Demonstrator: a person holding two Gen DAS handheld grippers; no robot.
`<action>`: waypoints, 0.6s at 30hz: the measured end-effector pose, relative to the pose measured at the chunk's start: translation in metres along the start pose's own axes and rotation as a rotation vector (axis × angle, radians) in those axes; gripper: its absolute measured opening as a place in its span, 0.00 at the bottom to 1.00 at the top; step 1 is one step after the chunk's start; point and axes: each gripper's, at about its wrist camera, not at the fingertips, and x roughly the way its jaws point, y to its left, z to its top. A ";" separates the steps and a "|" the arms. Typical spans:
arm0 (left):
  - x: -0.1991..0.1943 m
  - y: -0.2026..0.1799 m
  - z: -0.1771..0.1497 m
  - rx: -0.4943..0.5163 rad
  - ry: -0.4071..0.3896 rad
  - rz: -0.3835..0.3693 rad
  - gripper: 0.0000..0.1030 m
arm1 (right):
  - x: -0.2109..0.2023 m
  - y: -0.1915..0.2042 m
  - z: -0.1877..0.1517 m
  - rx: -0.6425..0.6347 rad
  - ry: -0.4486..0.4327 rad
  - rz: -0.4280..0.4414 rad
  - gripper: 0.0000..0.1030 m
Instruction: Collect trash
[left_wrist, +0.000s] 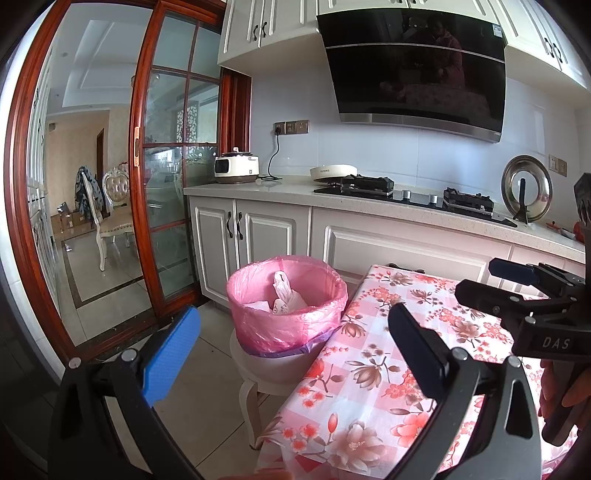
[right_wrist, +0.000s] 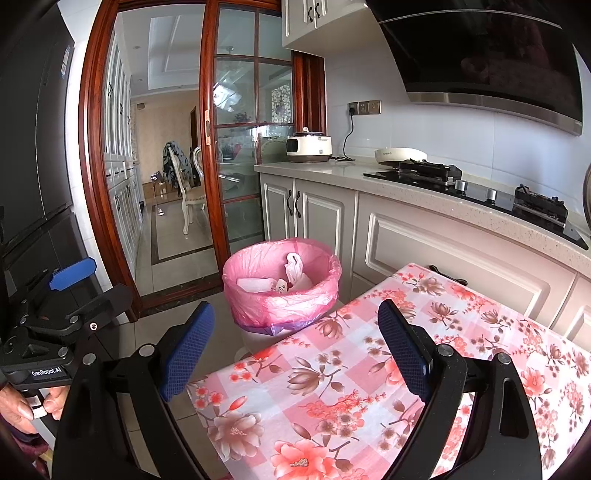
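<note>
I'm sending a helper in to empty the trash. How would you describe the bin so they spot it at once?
Start at the white kitchen cabinets beside the wooden-framed glass sliding door. In front of them, at the end of the table with the pink floral cloth, stands a round bin lined with a pink plastic bag, holding white crumpled rubbish.

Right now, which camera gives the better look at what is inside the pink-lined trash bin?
The right wrist view: it looks further down into the pink-lined trash bin, showing a white plastic bag and crumpled white pieces. The left wrist view shows the bin from a lower angle, so its near rim hides more of the contents.
</note>
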 end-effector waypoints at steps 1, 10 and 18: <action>0.000 0.000 0.000 0.000 0.000 0.000 0.96 | 0.000 0.000 0.000 0.000 0.000 0.000 0.82; 0.000 0.000 -0.001 -0.004 0.003 -0.001 0.96 | 0.001 0.001 -0.001 -0.006 0.004 0.002 0.82; 0.001 0.000 -0.003 -0.007 0.004 -0.003 0.95 | 0.001 0.001 -0.001 -0.007 0.005 0.001 0.82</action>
